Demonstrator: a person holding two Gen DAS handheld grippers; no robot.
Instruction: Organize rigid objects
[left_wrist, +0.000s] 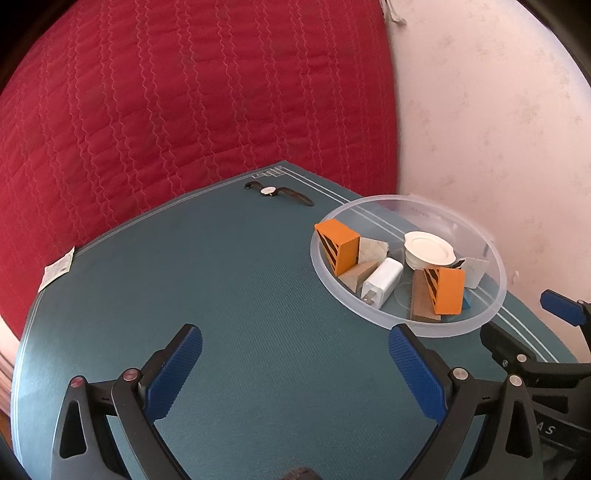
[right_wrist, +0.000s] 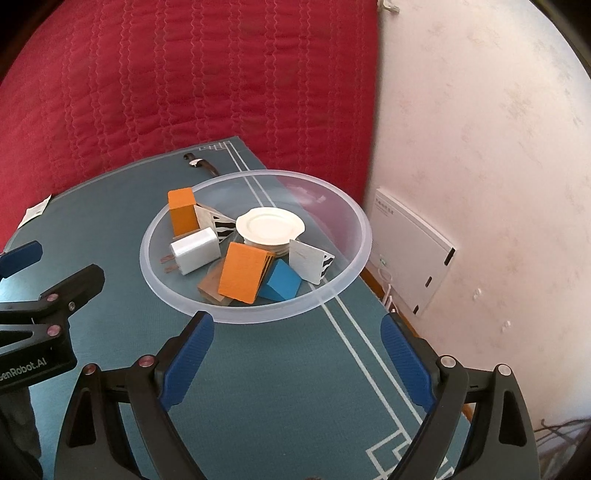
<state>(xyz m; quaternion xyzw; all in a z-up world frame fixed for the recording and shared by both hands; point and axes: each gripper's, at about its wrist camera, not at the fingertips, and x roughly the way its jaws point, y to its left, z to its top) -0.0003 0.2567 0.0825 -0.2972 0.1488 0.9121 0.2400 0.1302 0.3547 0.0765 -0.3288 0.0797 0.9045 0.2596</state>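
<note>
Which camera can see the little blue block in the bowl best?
The right wrist view. There the blue wedge-shaped block shows two clear faces near the front rim of the clear plastic bowl. In the left wrist view only a thin blue sliver peeks out behind an orange wedge block.

I'm working in a home bedroom. A red quilted bedspread (left_wrist: 184, 110) covers the bed beside my teal mat (left_wrist: 240, 295), and a white router (right_wrist: 413, 254) hangs on the worn pale wall (right_wrist: 480, 129).
</note>
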